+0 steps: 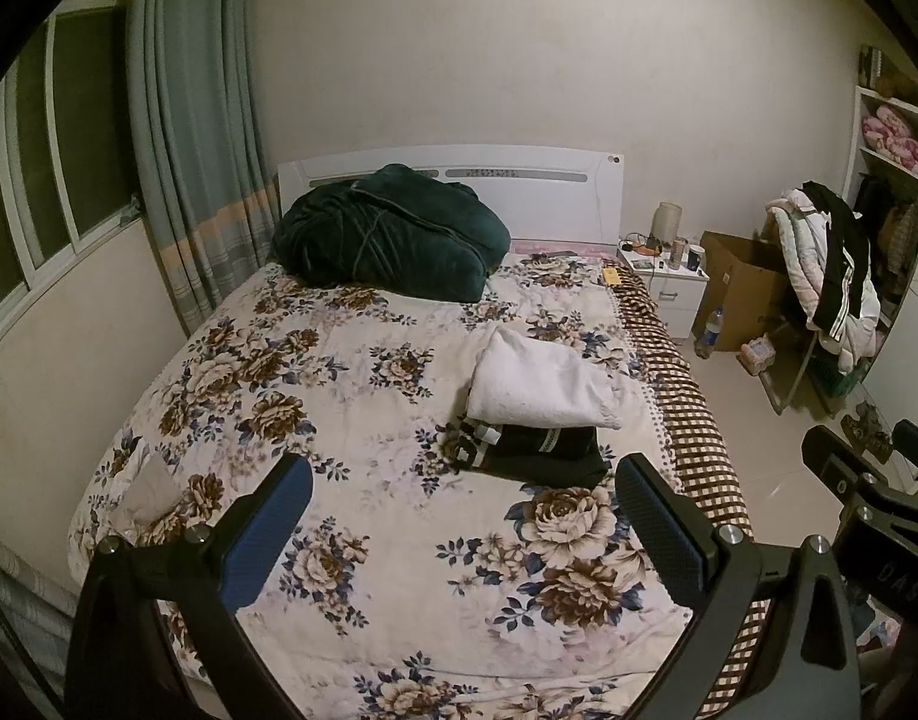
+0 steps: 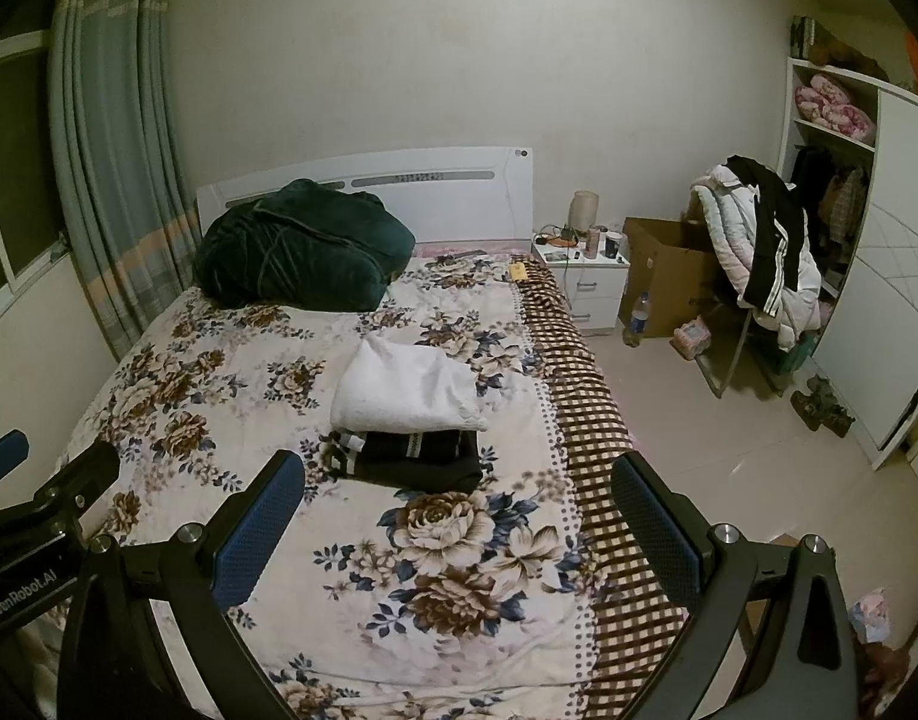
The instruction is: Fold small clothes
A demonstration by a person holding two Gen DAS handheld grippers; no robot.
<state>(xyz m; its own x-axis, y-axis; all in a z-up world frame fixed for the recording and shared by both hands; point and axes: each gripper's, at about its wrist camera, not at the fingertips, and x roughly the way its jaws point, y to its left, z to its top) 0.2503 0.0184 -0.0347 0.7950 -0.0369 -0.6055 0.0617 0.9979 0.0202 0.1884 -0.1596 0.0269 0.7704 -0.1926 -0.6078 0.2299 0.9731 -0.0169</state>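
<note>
The left gripper (image 1: 462, 483) and right gripper (image 2: 459, 480) both gape wide, holding nothing above the floral bedspread (image 1: 351, 420). A folded white garment (image 2: 408, 387) lies stacked on a folded black garment (image 2: 423, 459).

Dark green blanket (image 1: 390, 234) on floral bedspread (image 1: 351, 414), white nightstand (image 1: 669, 285), cardboard box (image 1: 741, 288)

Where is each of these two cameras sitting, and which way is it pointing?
Left wrist view: rides on the left gripper, above the bed's foot, facing the headboard; its open fingers frame the bed, the right gripper at right.
Right wrist view: rides on the right gripper, facing likewise; open fingers, the left gripper at left.
Both share the white folded garment atop the black folded garment.
</note>
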